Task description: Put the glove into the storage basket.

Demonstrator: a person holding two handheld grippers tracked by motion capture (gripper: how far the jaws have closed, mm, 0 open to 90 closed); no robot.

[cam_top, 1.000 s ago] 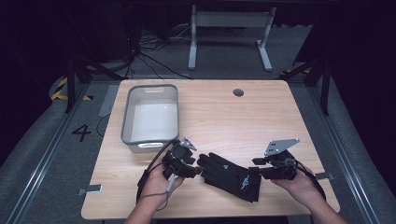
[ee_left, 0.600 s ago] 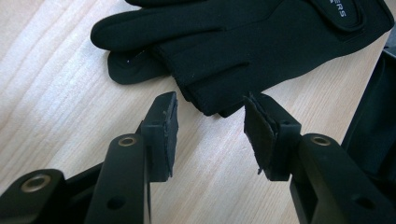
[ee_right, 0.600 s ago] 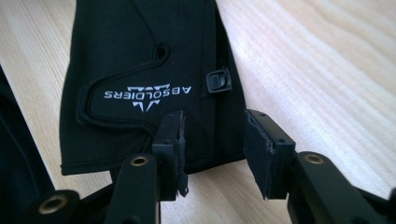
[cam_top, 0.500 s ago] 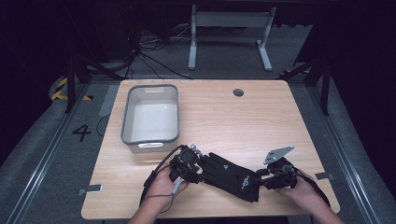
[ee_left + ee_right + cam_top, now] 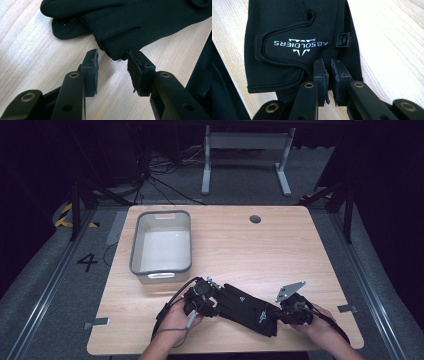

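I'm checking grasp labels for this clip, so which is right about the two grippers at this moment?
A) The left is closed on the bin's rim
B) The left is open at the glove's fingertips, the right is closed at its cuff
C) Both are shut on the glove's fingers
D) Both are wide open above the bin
B: the left gripper has its jaws apart around a fingertip of the black glove, while the right gripper has its jaws nearly together at the cuff edge.
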